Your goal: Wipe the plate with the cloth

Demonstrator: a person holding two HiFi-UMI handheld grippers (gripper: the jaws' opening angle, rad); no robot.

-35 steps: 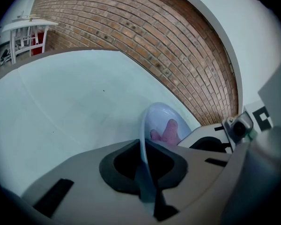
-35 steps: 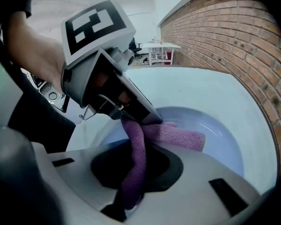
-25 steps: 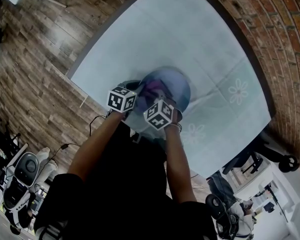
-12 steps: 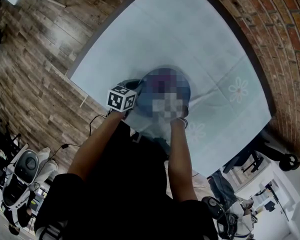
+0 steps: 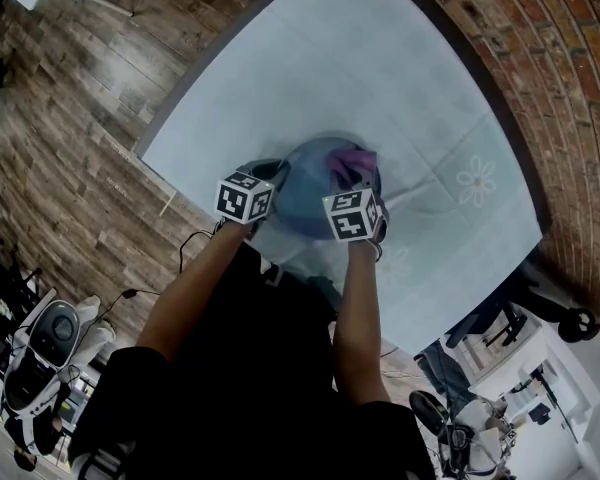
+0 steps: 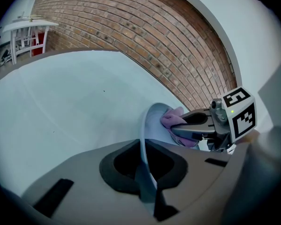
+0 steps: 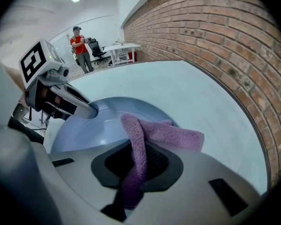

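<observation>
A blue plate point(image 5: 310, 193) rests on the pale tablecloth point(image 5: 360, 68) near the table's front edge. My left gripper point(image 5: 270, 183) is shut on the plate's left rim point(image 6: 143, 139), seen edge-on between its jaws. My right gripper point(image 5: 358, 183) is shut on a purple cloth point(image 7: 147, 135), which drapes onto the plate point(image 7: 89, 125) at its right side. The cloth point(image 5: 352, 160) shows just beyond the right gripper's marker cube point(image 5: 353, 214). In the left gripper view the cloth point(image 6: 171, 120) lies on the plate under the right gripper point(image 6: 196, 125).
The tablecloth point(image 7: 178, 86) runs up to a brick wall point(image 7: 215, 36) on the right. A wooden floor point(image 5: 70, 118) lies to the left. A person point(image 7: 79, 43) stands far off by a white desk point(image 7: 122, 47) and office chair point(image 7: 97, 48).
My right gripper has carried the cloth across the plate from its middle to its right side. The left gripper has stayed put on the rim.
</observation>
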